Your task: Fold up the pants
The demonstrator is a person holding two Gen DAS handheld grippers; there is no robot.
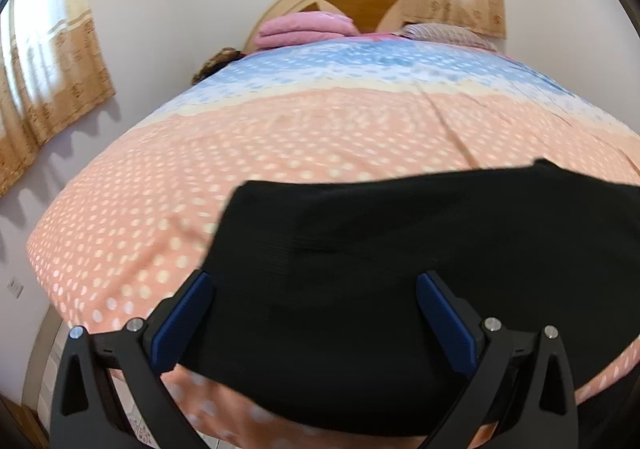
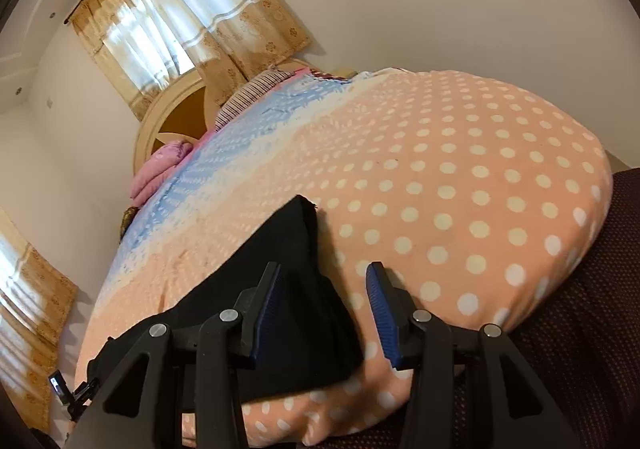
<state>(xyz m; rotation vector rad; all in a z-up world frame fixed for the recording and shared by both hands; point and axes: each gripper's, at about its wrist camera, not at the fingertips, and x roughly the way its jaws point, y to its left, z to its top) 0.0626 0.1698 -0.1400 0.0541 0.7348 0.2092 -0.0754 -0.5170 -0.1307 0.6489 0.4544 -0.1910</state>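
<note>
The black pants (image 1: 400, 269) lie folded flat on the polka-dot bedspread (image 1: 280, 137), close to the bed's front edge. My left gripper (image 1: 314, 277) hovers open over their left part. Its blue pads (image 1: 180, 325) stand wide apart, with the black cloth spread between and below them. In the right wrist view the pants (image 2: 288, 249) end in a raised corner. My right gripper (image 2: 325, 268) is open at that right end. One of its pads (image 2: 268, 313) is over the cloth and the other is over bare bedspread (image 2: 460, 189). Neither gripper pinches the cloth.
A folded pink blanket (image 1: 304, 29) and a striped pillow (image 1: 448, 35) lie at the head of the bed, against the wooden headboard (image 1: 360, 5). Curtained windows (image 1: 48, 81) are on the walls. Dark dotted fabric (image 2: 580, 309) fills the lower right beside the bed's edge.
</note>
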